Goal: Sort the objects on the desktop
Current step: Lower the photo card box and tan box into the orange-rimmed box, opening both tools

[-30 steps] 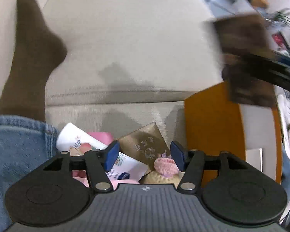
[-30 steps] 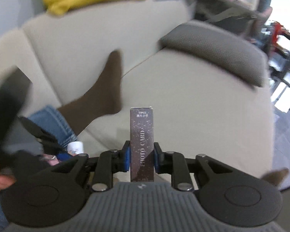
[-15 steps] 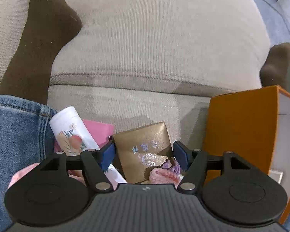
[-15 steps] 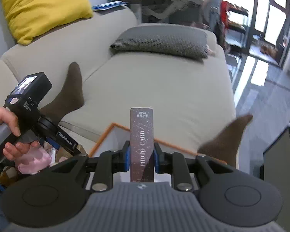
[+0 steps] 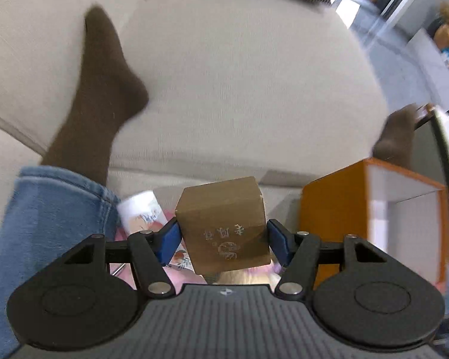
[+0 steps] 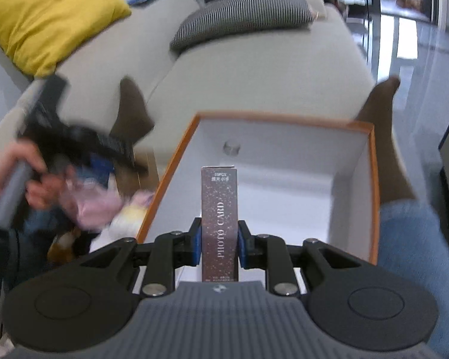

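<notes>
Lifted now, gold box (image 5: 224,224) fills left claw (image 5: 223,240); right claw (image 6: 219,243) grips photo-card box (image 6: 219,221) over orange box (image 6: 372,179)

Two grippers (image 5: 221,240) (image 6: 218,246), two small boxes (image 5: 224,224) (image 6: 219,224), one orange box (image 6: 284,155), two cushions (image 6: 45,15) (image 6: 242,12).

A beige sofa (image 6: 254,68) fills the upper half of the right wrist view. On it are seen a yellow cushion (image 6: 48,15) at upper left, a striped cushion (image 6: 242,12) at upper centre, and an orange box (image 6: 284,119) at centre.
</notes>
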`<state>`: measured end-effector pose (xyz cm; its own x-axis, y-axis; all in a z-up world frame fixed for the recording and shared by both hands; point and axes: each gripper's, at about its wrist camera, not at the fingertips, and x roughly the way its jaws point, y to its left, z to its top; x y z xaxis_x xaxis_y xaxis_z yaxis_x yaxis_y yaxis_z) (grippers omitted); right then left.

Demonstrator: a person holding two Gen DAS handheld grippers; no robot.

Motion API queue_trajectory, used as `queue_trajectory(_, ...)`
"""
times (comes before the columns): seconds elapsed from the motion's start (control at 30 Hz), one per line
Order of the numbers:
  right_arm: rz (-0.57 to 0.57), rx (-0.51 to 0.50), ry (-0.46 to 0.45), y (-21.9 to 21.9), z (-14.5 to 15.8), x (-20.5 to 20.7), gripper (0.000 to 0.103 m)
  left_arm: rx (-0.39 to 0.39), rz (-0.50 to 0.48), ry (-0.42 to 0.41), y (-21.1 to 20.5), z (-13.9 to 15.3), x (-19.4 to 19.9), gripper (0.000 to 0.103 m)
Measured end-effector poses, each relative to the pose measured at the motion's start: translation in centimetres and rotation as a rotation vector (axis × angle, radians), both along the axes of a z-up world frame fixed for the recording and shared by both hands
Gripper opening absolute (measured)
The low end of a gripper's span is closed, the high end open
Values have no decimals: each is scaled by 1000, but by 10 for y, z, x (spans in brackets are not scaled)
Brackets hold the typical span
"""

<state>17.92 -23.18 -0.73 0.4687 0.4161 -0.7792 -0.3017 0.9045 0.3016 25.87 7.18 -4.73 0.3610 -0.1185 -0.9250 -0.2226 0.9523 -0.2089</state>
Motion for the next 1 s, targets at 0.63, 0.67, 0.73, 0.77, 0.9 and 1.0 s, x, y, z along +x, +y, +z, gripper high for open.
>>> queue_trajectory(0.63,-127,-310,219,36,-65,-48,24,-308,-484,-128,-96,74,-118,72)
queue_trajectory(0.67,-133,-318,226,36,-67,-48,24,-314,-488,-122,-98,73,-122,72)
queue_trajectory(0.73,-143,-340,229,36,-69,-48,25,-332,-494,-105,-102,70,-125,72)
queue_trajectory(0.77,-145,-354,225,36,-70,-49,26,-346,-495,-94,-104,65,-124,72)
queue_trajectory(0.9,-135,-357,223,35,-69,-51,26,-382,-498,-66,-108,52,-115,72)
queue_trajectory(1.0,-116,-324,201,28,-57,-56,27,-382,-499,-41,-116,46,-112,72)
